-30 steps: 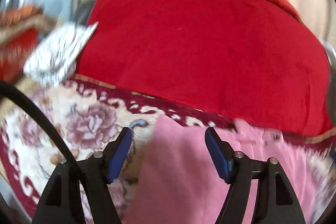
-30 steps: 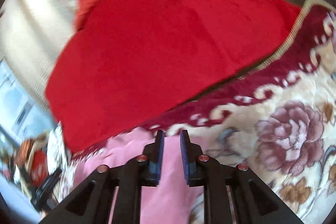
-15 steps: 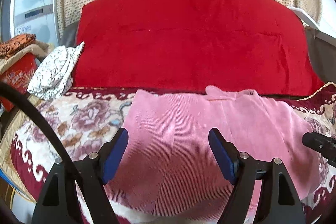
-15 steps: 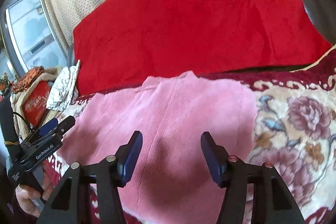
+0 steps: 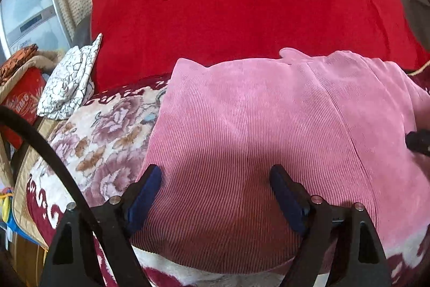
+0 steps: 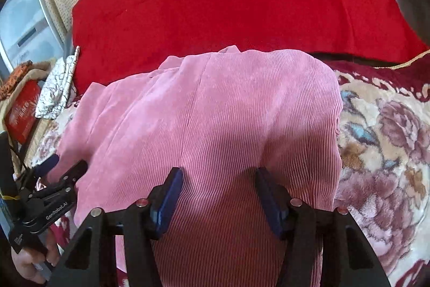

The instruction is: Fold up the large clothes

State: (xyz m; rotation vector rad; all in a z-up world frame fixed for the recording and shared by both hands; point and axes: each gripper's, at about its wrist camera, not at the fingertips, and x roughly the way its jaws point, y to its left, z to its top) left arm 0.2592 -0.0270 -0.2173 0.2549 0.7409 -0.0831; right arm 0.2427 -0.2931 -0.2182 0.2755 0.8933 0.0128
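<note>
Left wrist view first: the left gripper (image 5: 215,176) hangs over the near half of the pink corduroy garment (image 5: 268,125) with its jaws wide and opening further, nothing pinched between the blue pads (image 5: 146,190); in the right wrist view the right gripper (image 6: 217,179) stands with its jaws apart over the same cloth, also gripping nothing; the left gripper shows there too, low at the left edge in a person's hand (image 6: 29,262). Outward from the claws, the garment lies spread flat on the floral blanket (image 6: 389,139), its far edge touching the red cushion (image 5: 242,4); a white crackle-patterned cloth (image 5: 70,82) sits beside the cushion's left end. By my reading a fold has just been laid and both claws are free; the next move calls for each claw to pick an edge or corner, close on it, and carry it across evenly.
</note>
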